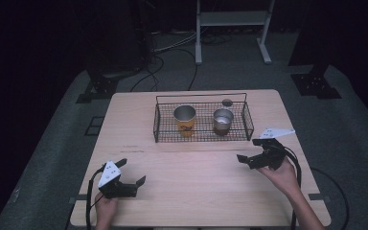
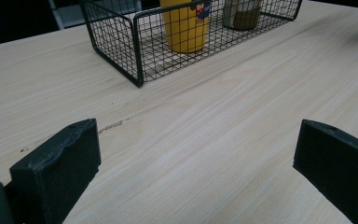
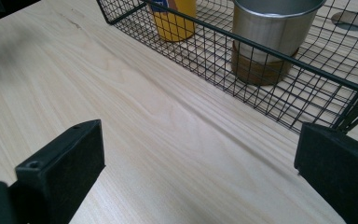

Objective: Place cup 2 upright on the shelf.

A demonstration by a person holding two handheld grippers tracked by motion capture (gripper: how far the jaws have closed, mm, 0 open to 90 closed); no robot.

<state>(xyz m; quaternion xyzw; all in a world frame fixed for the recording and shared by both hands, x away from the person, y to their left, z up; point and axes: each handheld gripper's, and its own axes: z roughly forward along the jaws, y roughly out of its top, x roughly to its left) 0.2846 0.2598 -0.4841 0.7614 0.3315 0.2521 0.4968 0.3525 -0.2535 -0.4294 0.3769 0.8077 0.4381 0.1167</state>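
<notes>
Waiting stance: both grippers sit low over the wooden table, well apart from each other and short of the wire basket, holding nothing.
Basket: it stands at the far middle of the table, its long side facing the person, likely so either hand can reach in over the near wall.
Yellow cup: upright in the left half of the basket, mouth up, not touching the other cup.
Steel cup: upright in the right half of the basket, with a brown band around its base; in the right gripper view it is the nearer of the two, just behind the mesh.
Why apart: the gap between the cups probably leaves room for a jaw to slip down beside either one.
Left gripper: jaws spread wide, empty; held near the table's near-left edge, pointing right and slightly forward, the hand gripping it from behind. Its own view looks across bare wood toward the basket's corner.
Right gripper: jaws spread wide, empty; held just off the basket's near-right corner, pointing left, the wrist bent inward and the forearm rising from the bottom right.
Judgement: the right gripper is better placed for the steel cup, though neither is reaching yet.
</notes>
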